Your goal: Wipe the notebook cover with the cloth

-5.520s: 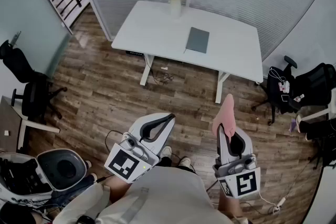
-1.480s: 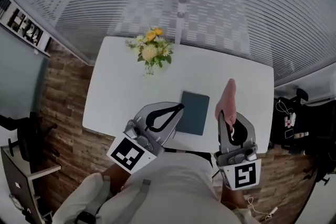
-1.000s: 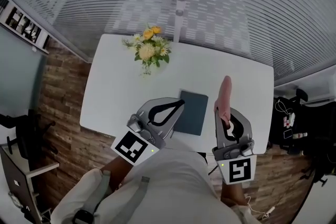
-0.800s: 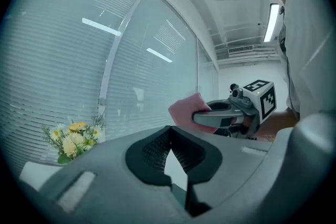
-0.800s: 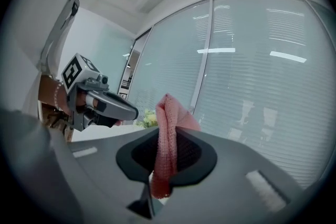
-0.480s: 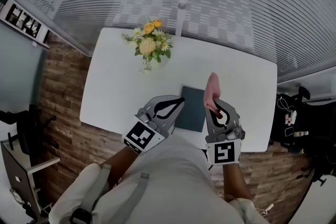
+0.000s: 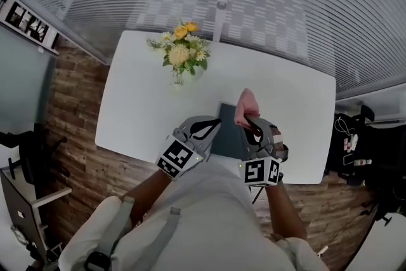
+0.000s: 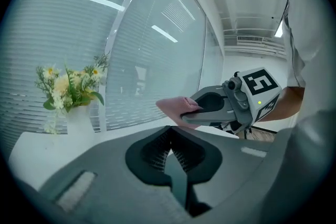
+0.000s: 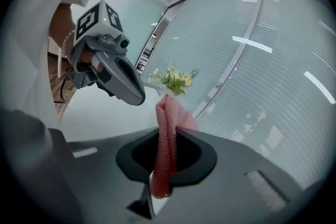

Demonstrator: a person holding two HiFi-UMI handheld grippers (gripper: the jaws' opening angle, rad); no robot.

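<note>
A dark notebook (image 7: 228,130) lies flat on the white table (image 7: 139,105), near its front edge and partly hidden by both grippers. My right gripper (image 7: 248,121) is shut on a pink cloth (image 7: 245,108), which stands up from the jaws over the notebook's right part. In the right gripper view the cloth (image 9: 167,134) hangs folded between the jaws of the right gripper (image 9: 164,159). My left gripper (image 7: 216,122) is shut and holds nothing, its tip over the notebook's left edge. The left gripper (image 8: 169,150) shows its ribbed pads meeting, with the cloth (image 8: 176,106) ahead of it.
A vase of yellow and white flowers (image 7: 179,55) stands at the table's back left. A glass wall with blinds (image 7: 266,3) runs behind the table. Wood floor (image 7: 76,105) lies to the left, and office chairs with bags (image 7: 365,143) are at the right.
The person has walked up to the table. Both grippers have drawn in over the notebook. The right gripper with the cloth has moved left and forward. The left gripper stays shut.
</note>
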